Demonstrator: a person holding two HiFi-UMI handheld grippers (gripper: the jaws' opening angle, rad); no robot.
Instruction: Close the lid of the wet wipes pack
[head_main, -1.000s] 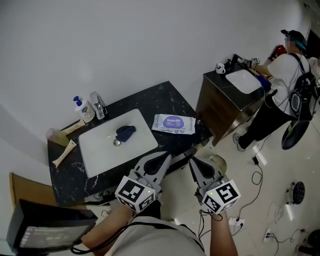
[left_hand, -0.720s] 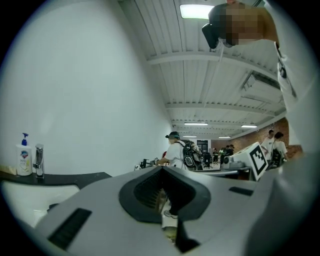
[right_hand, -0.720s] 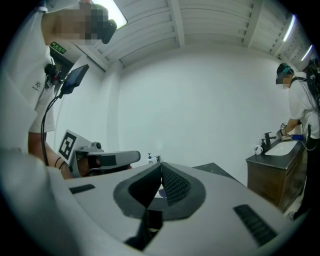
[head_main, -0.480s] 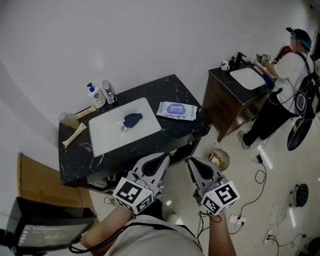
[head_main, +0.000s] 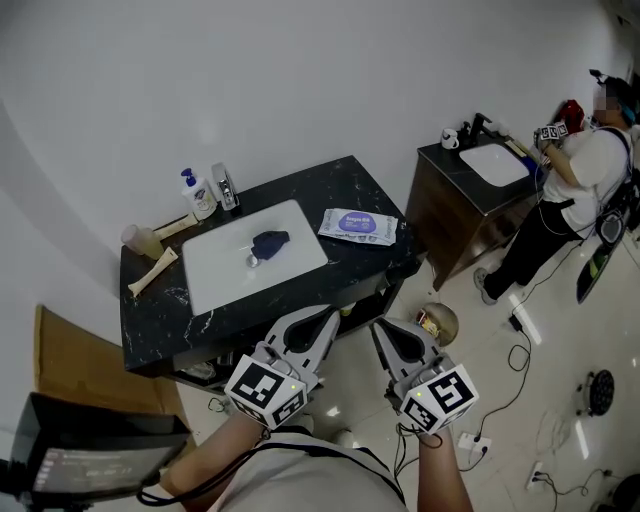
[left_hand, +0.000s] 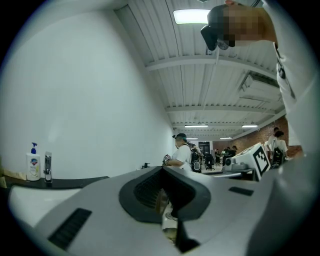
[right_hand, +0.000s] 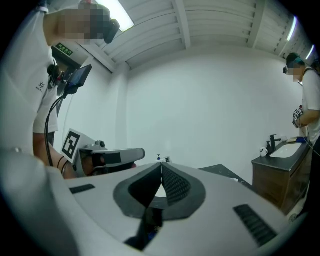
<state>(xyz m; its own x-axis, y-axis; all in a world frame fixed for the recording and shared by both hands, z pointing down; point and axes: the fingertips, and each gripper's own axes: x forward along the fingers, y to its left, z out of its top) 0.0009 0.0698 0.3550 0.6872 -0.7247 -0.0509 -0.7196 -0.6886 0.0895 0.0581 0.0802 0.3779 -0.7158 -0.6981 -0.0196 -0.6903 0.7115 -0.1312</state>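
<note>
The wet wipes pack (head_main: 358, 226), white with a purple label, lies flat on the right part of the black marble counter (head_main: 340, 185). Whether its lid stands up I cannot tell from here. My left gripper (head_main: 333, 315) and right gripper (head_main: 377, 326) hang side by side over the floor, in front of the counter's near edge and well short of the pack. Both are shut with nothing between the jaws. The left gripper view shows the left gripper (left_hand: 162, 169) with its jaws together, and the right gripper view shows the right gripper (right_hand: 161, 164) the same way. Neither gripper view shows the pack.
A white basin (head_main: 215, 275) set in the counter holds a dark blue cloth (head_main: 270, 243). A soap bottle (head_main: 190, 185), a tap (head_main: 226, 185), a cup (head_main: 140, 240) and a wooden tool (head_main: 150, 272) stand at its left. A round bin (head_main: 438, 322) and cables lie on the floor. Another person (head_main: 585, 175) works at a second vanity.
The counter and the pack now lie farther from both grippers than a second ago. Both grippers have stayed shut and empty.
</note>
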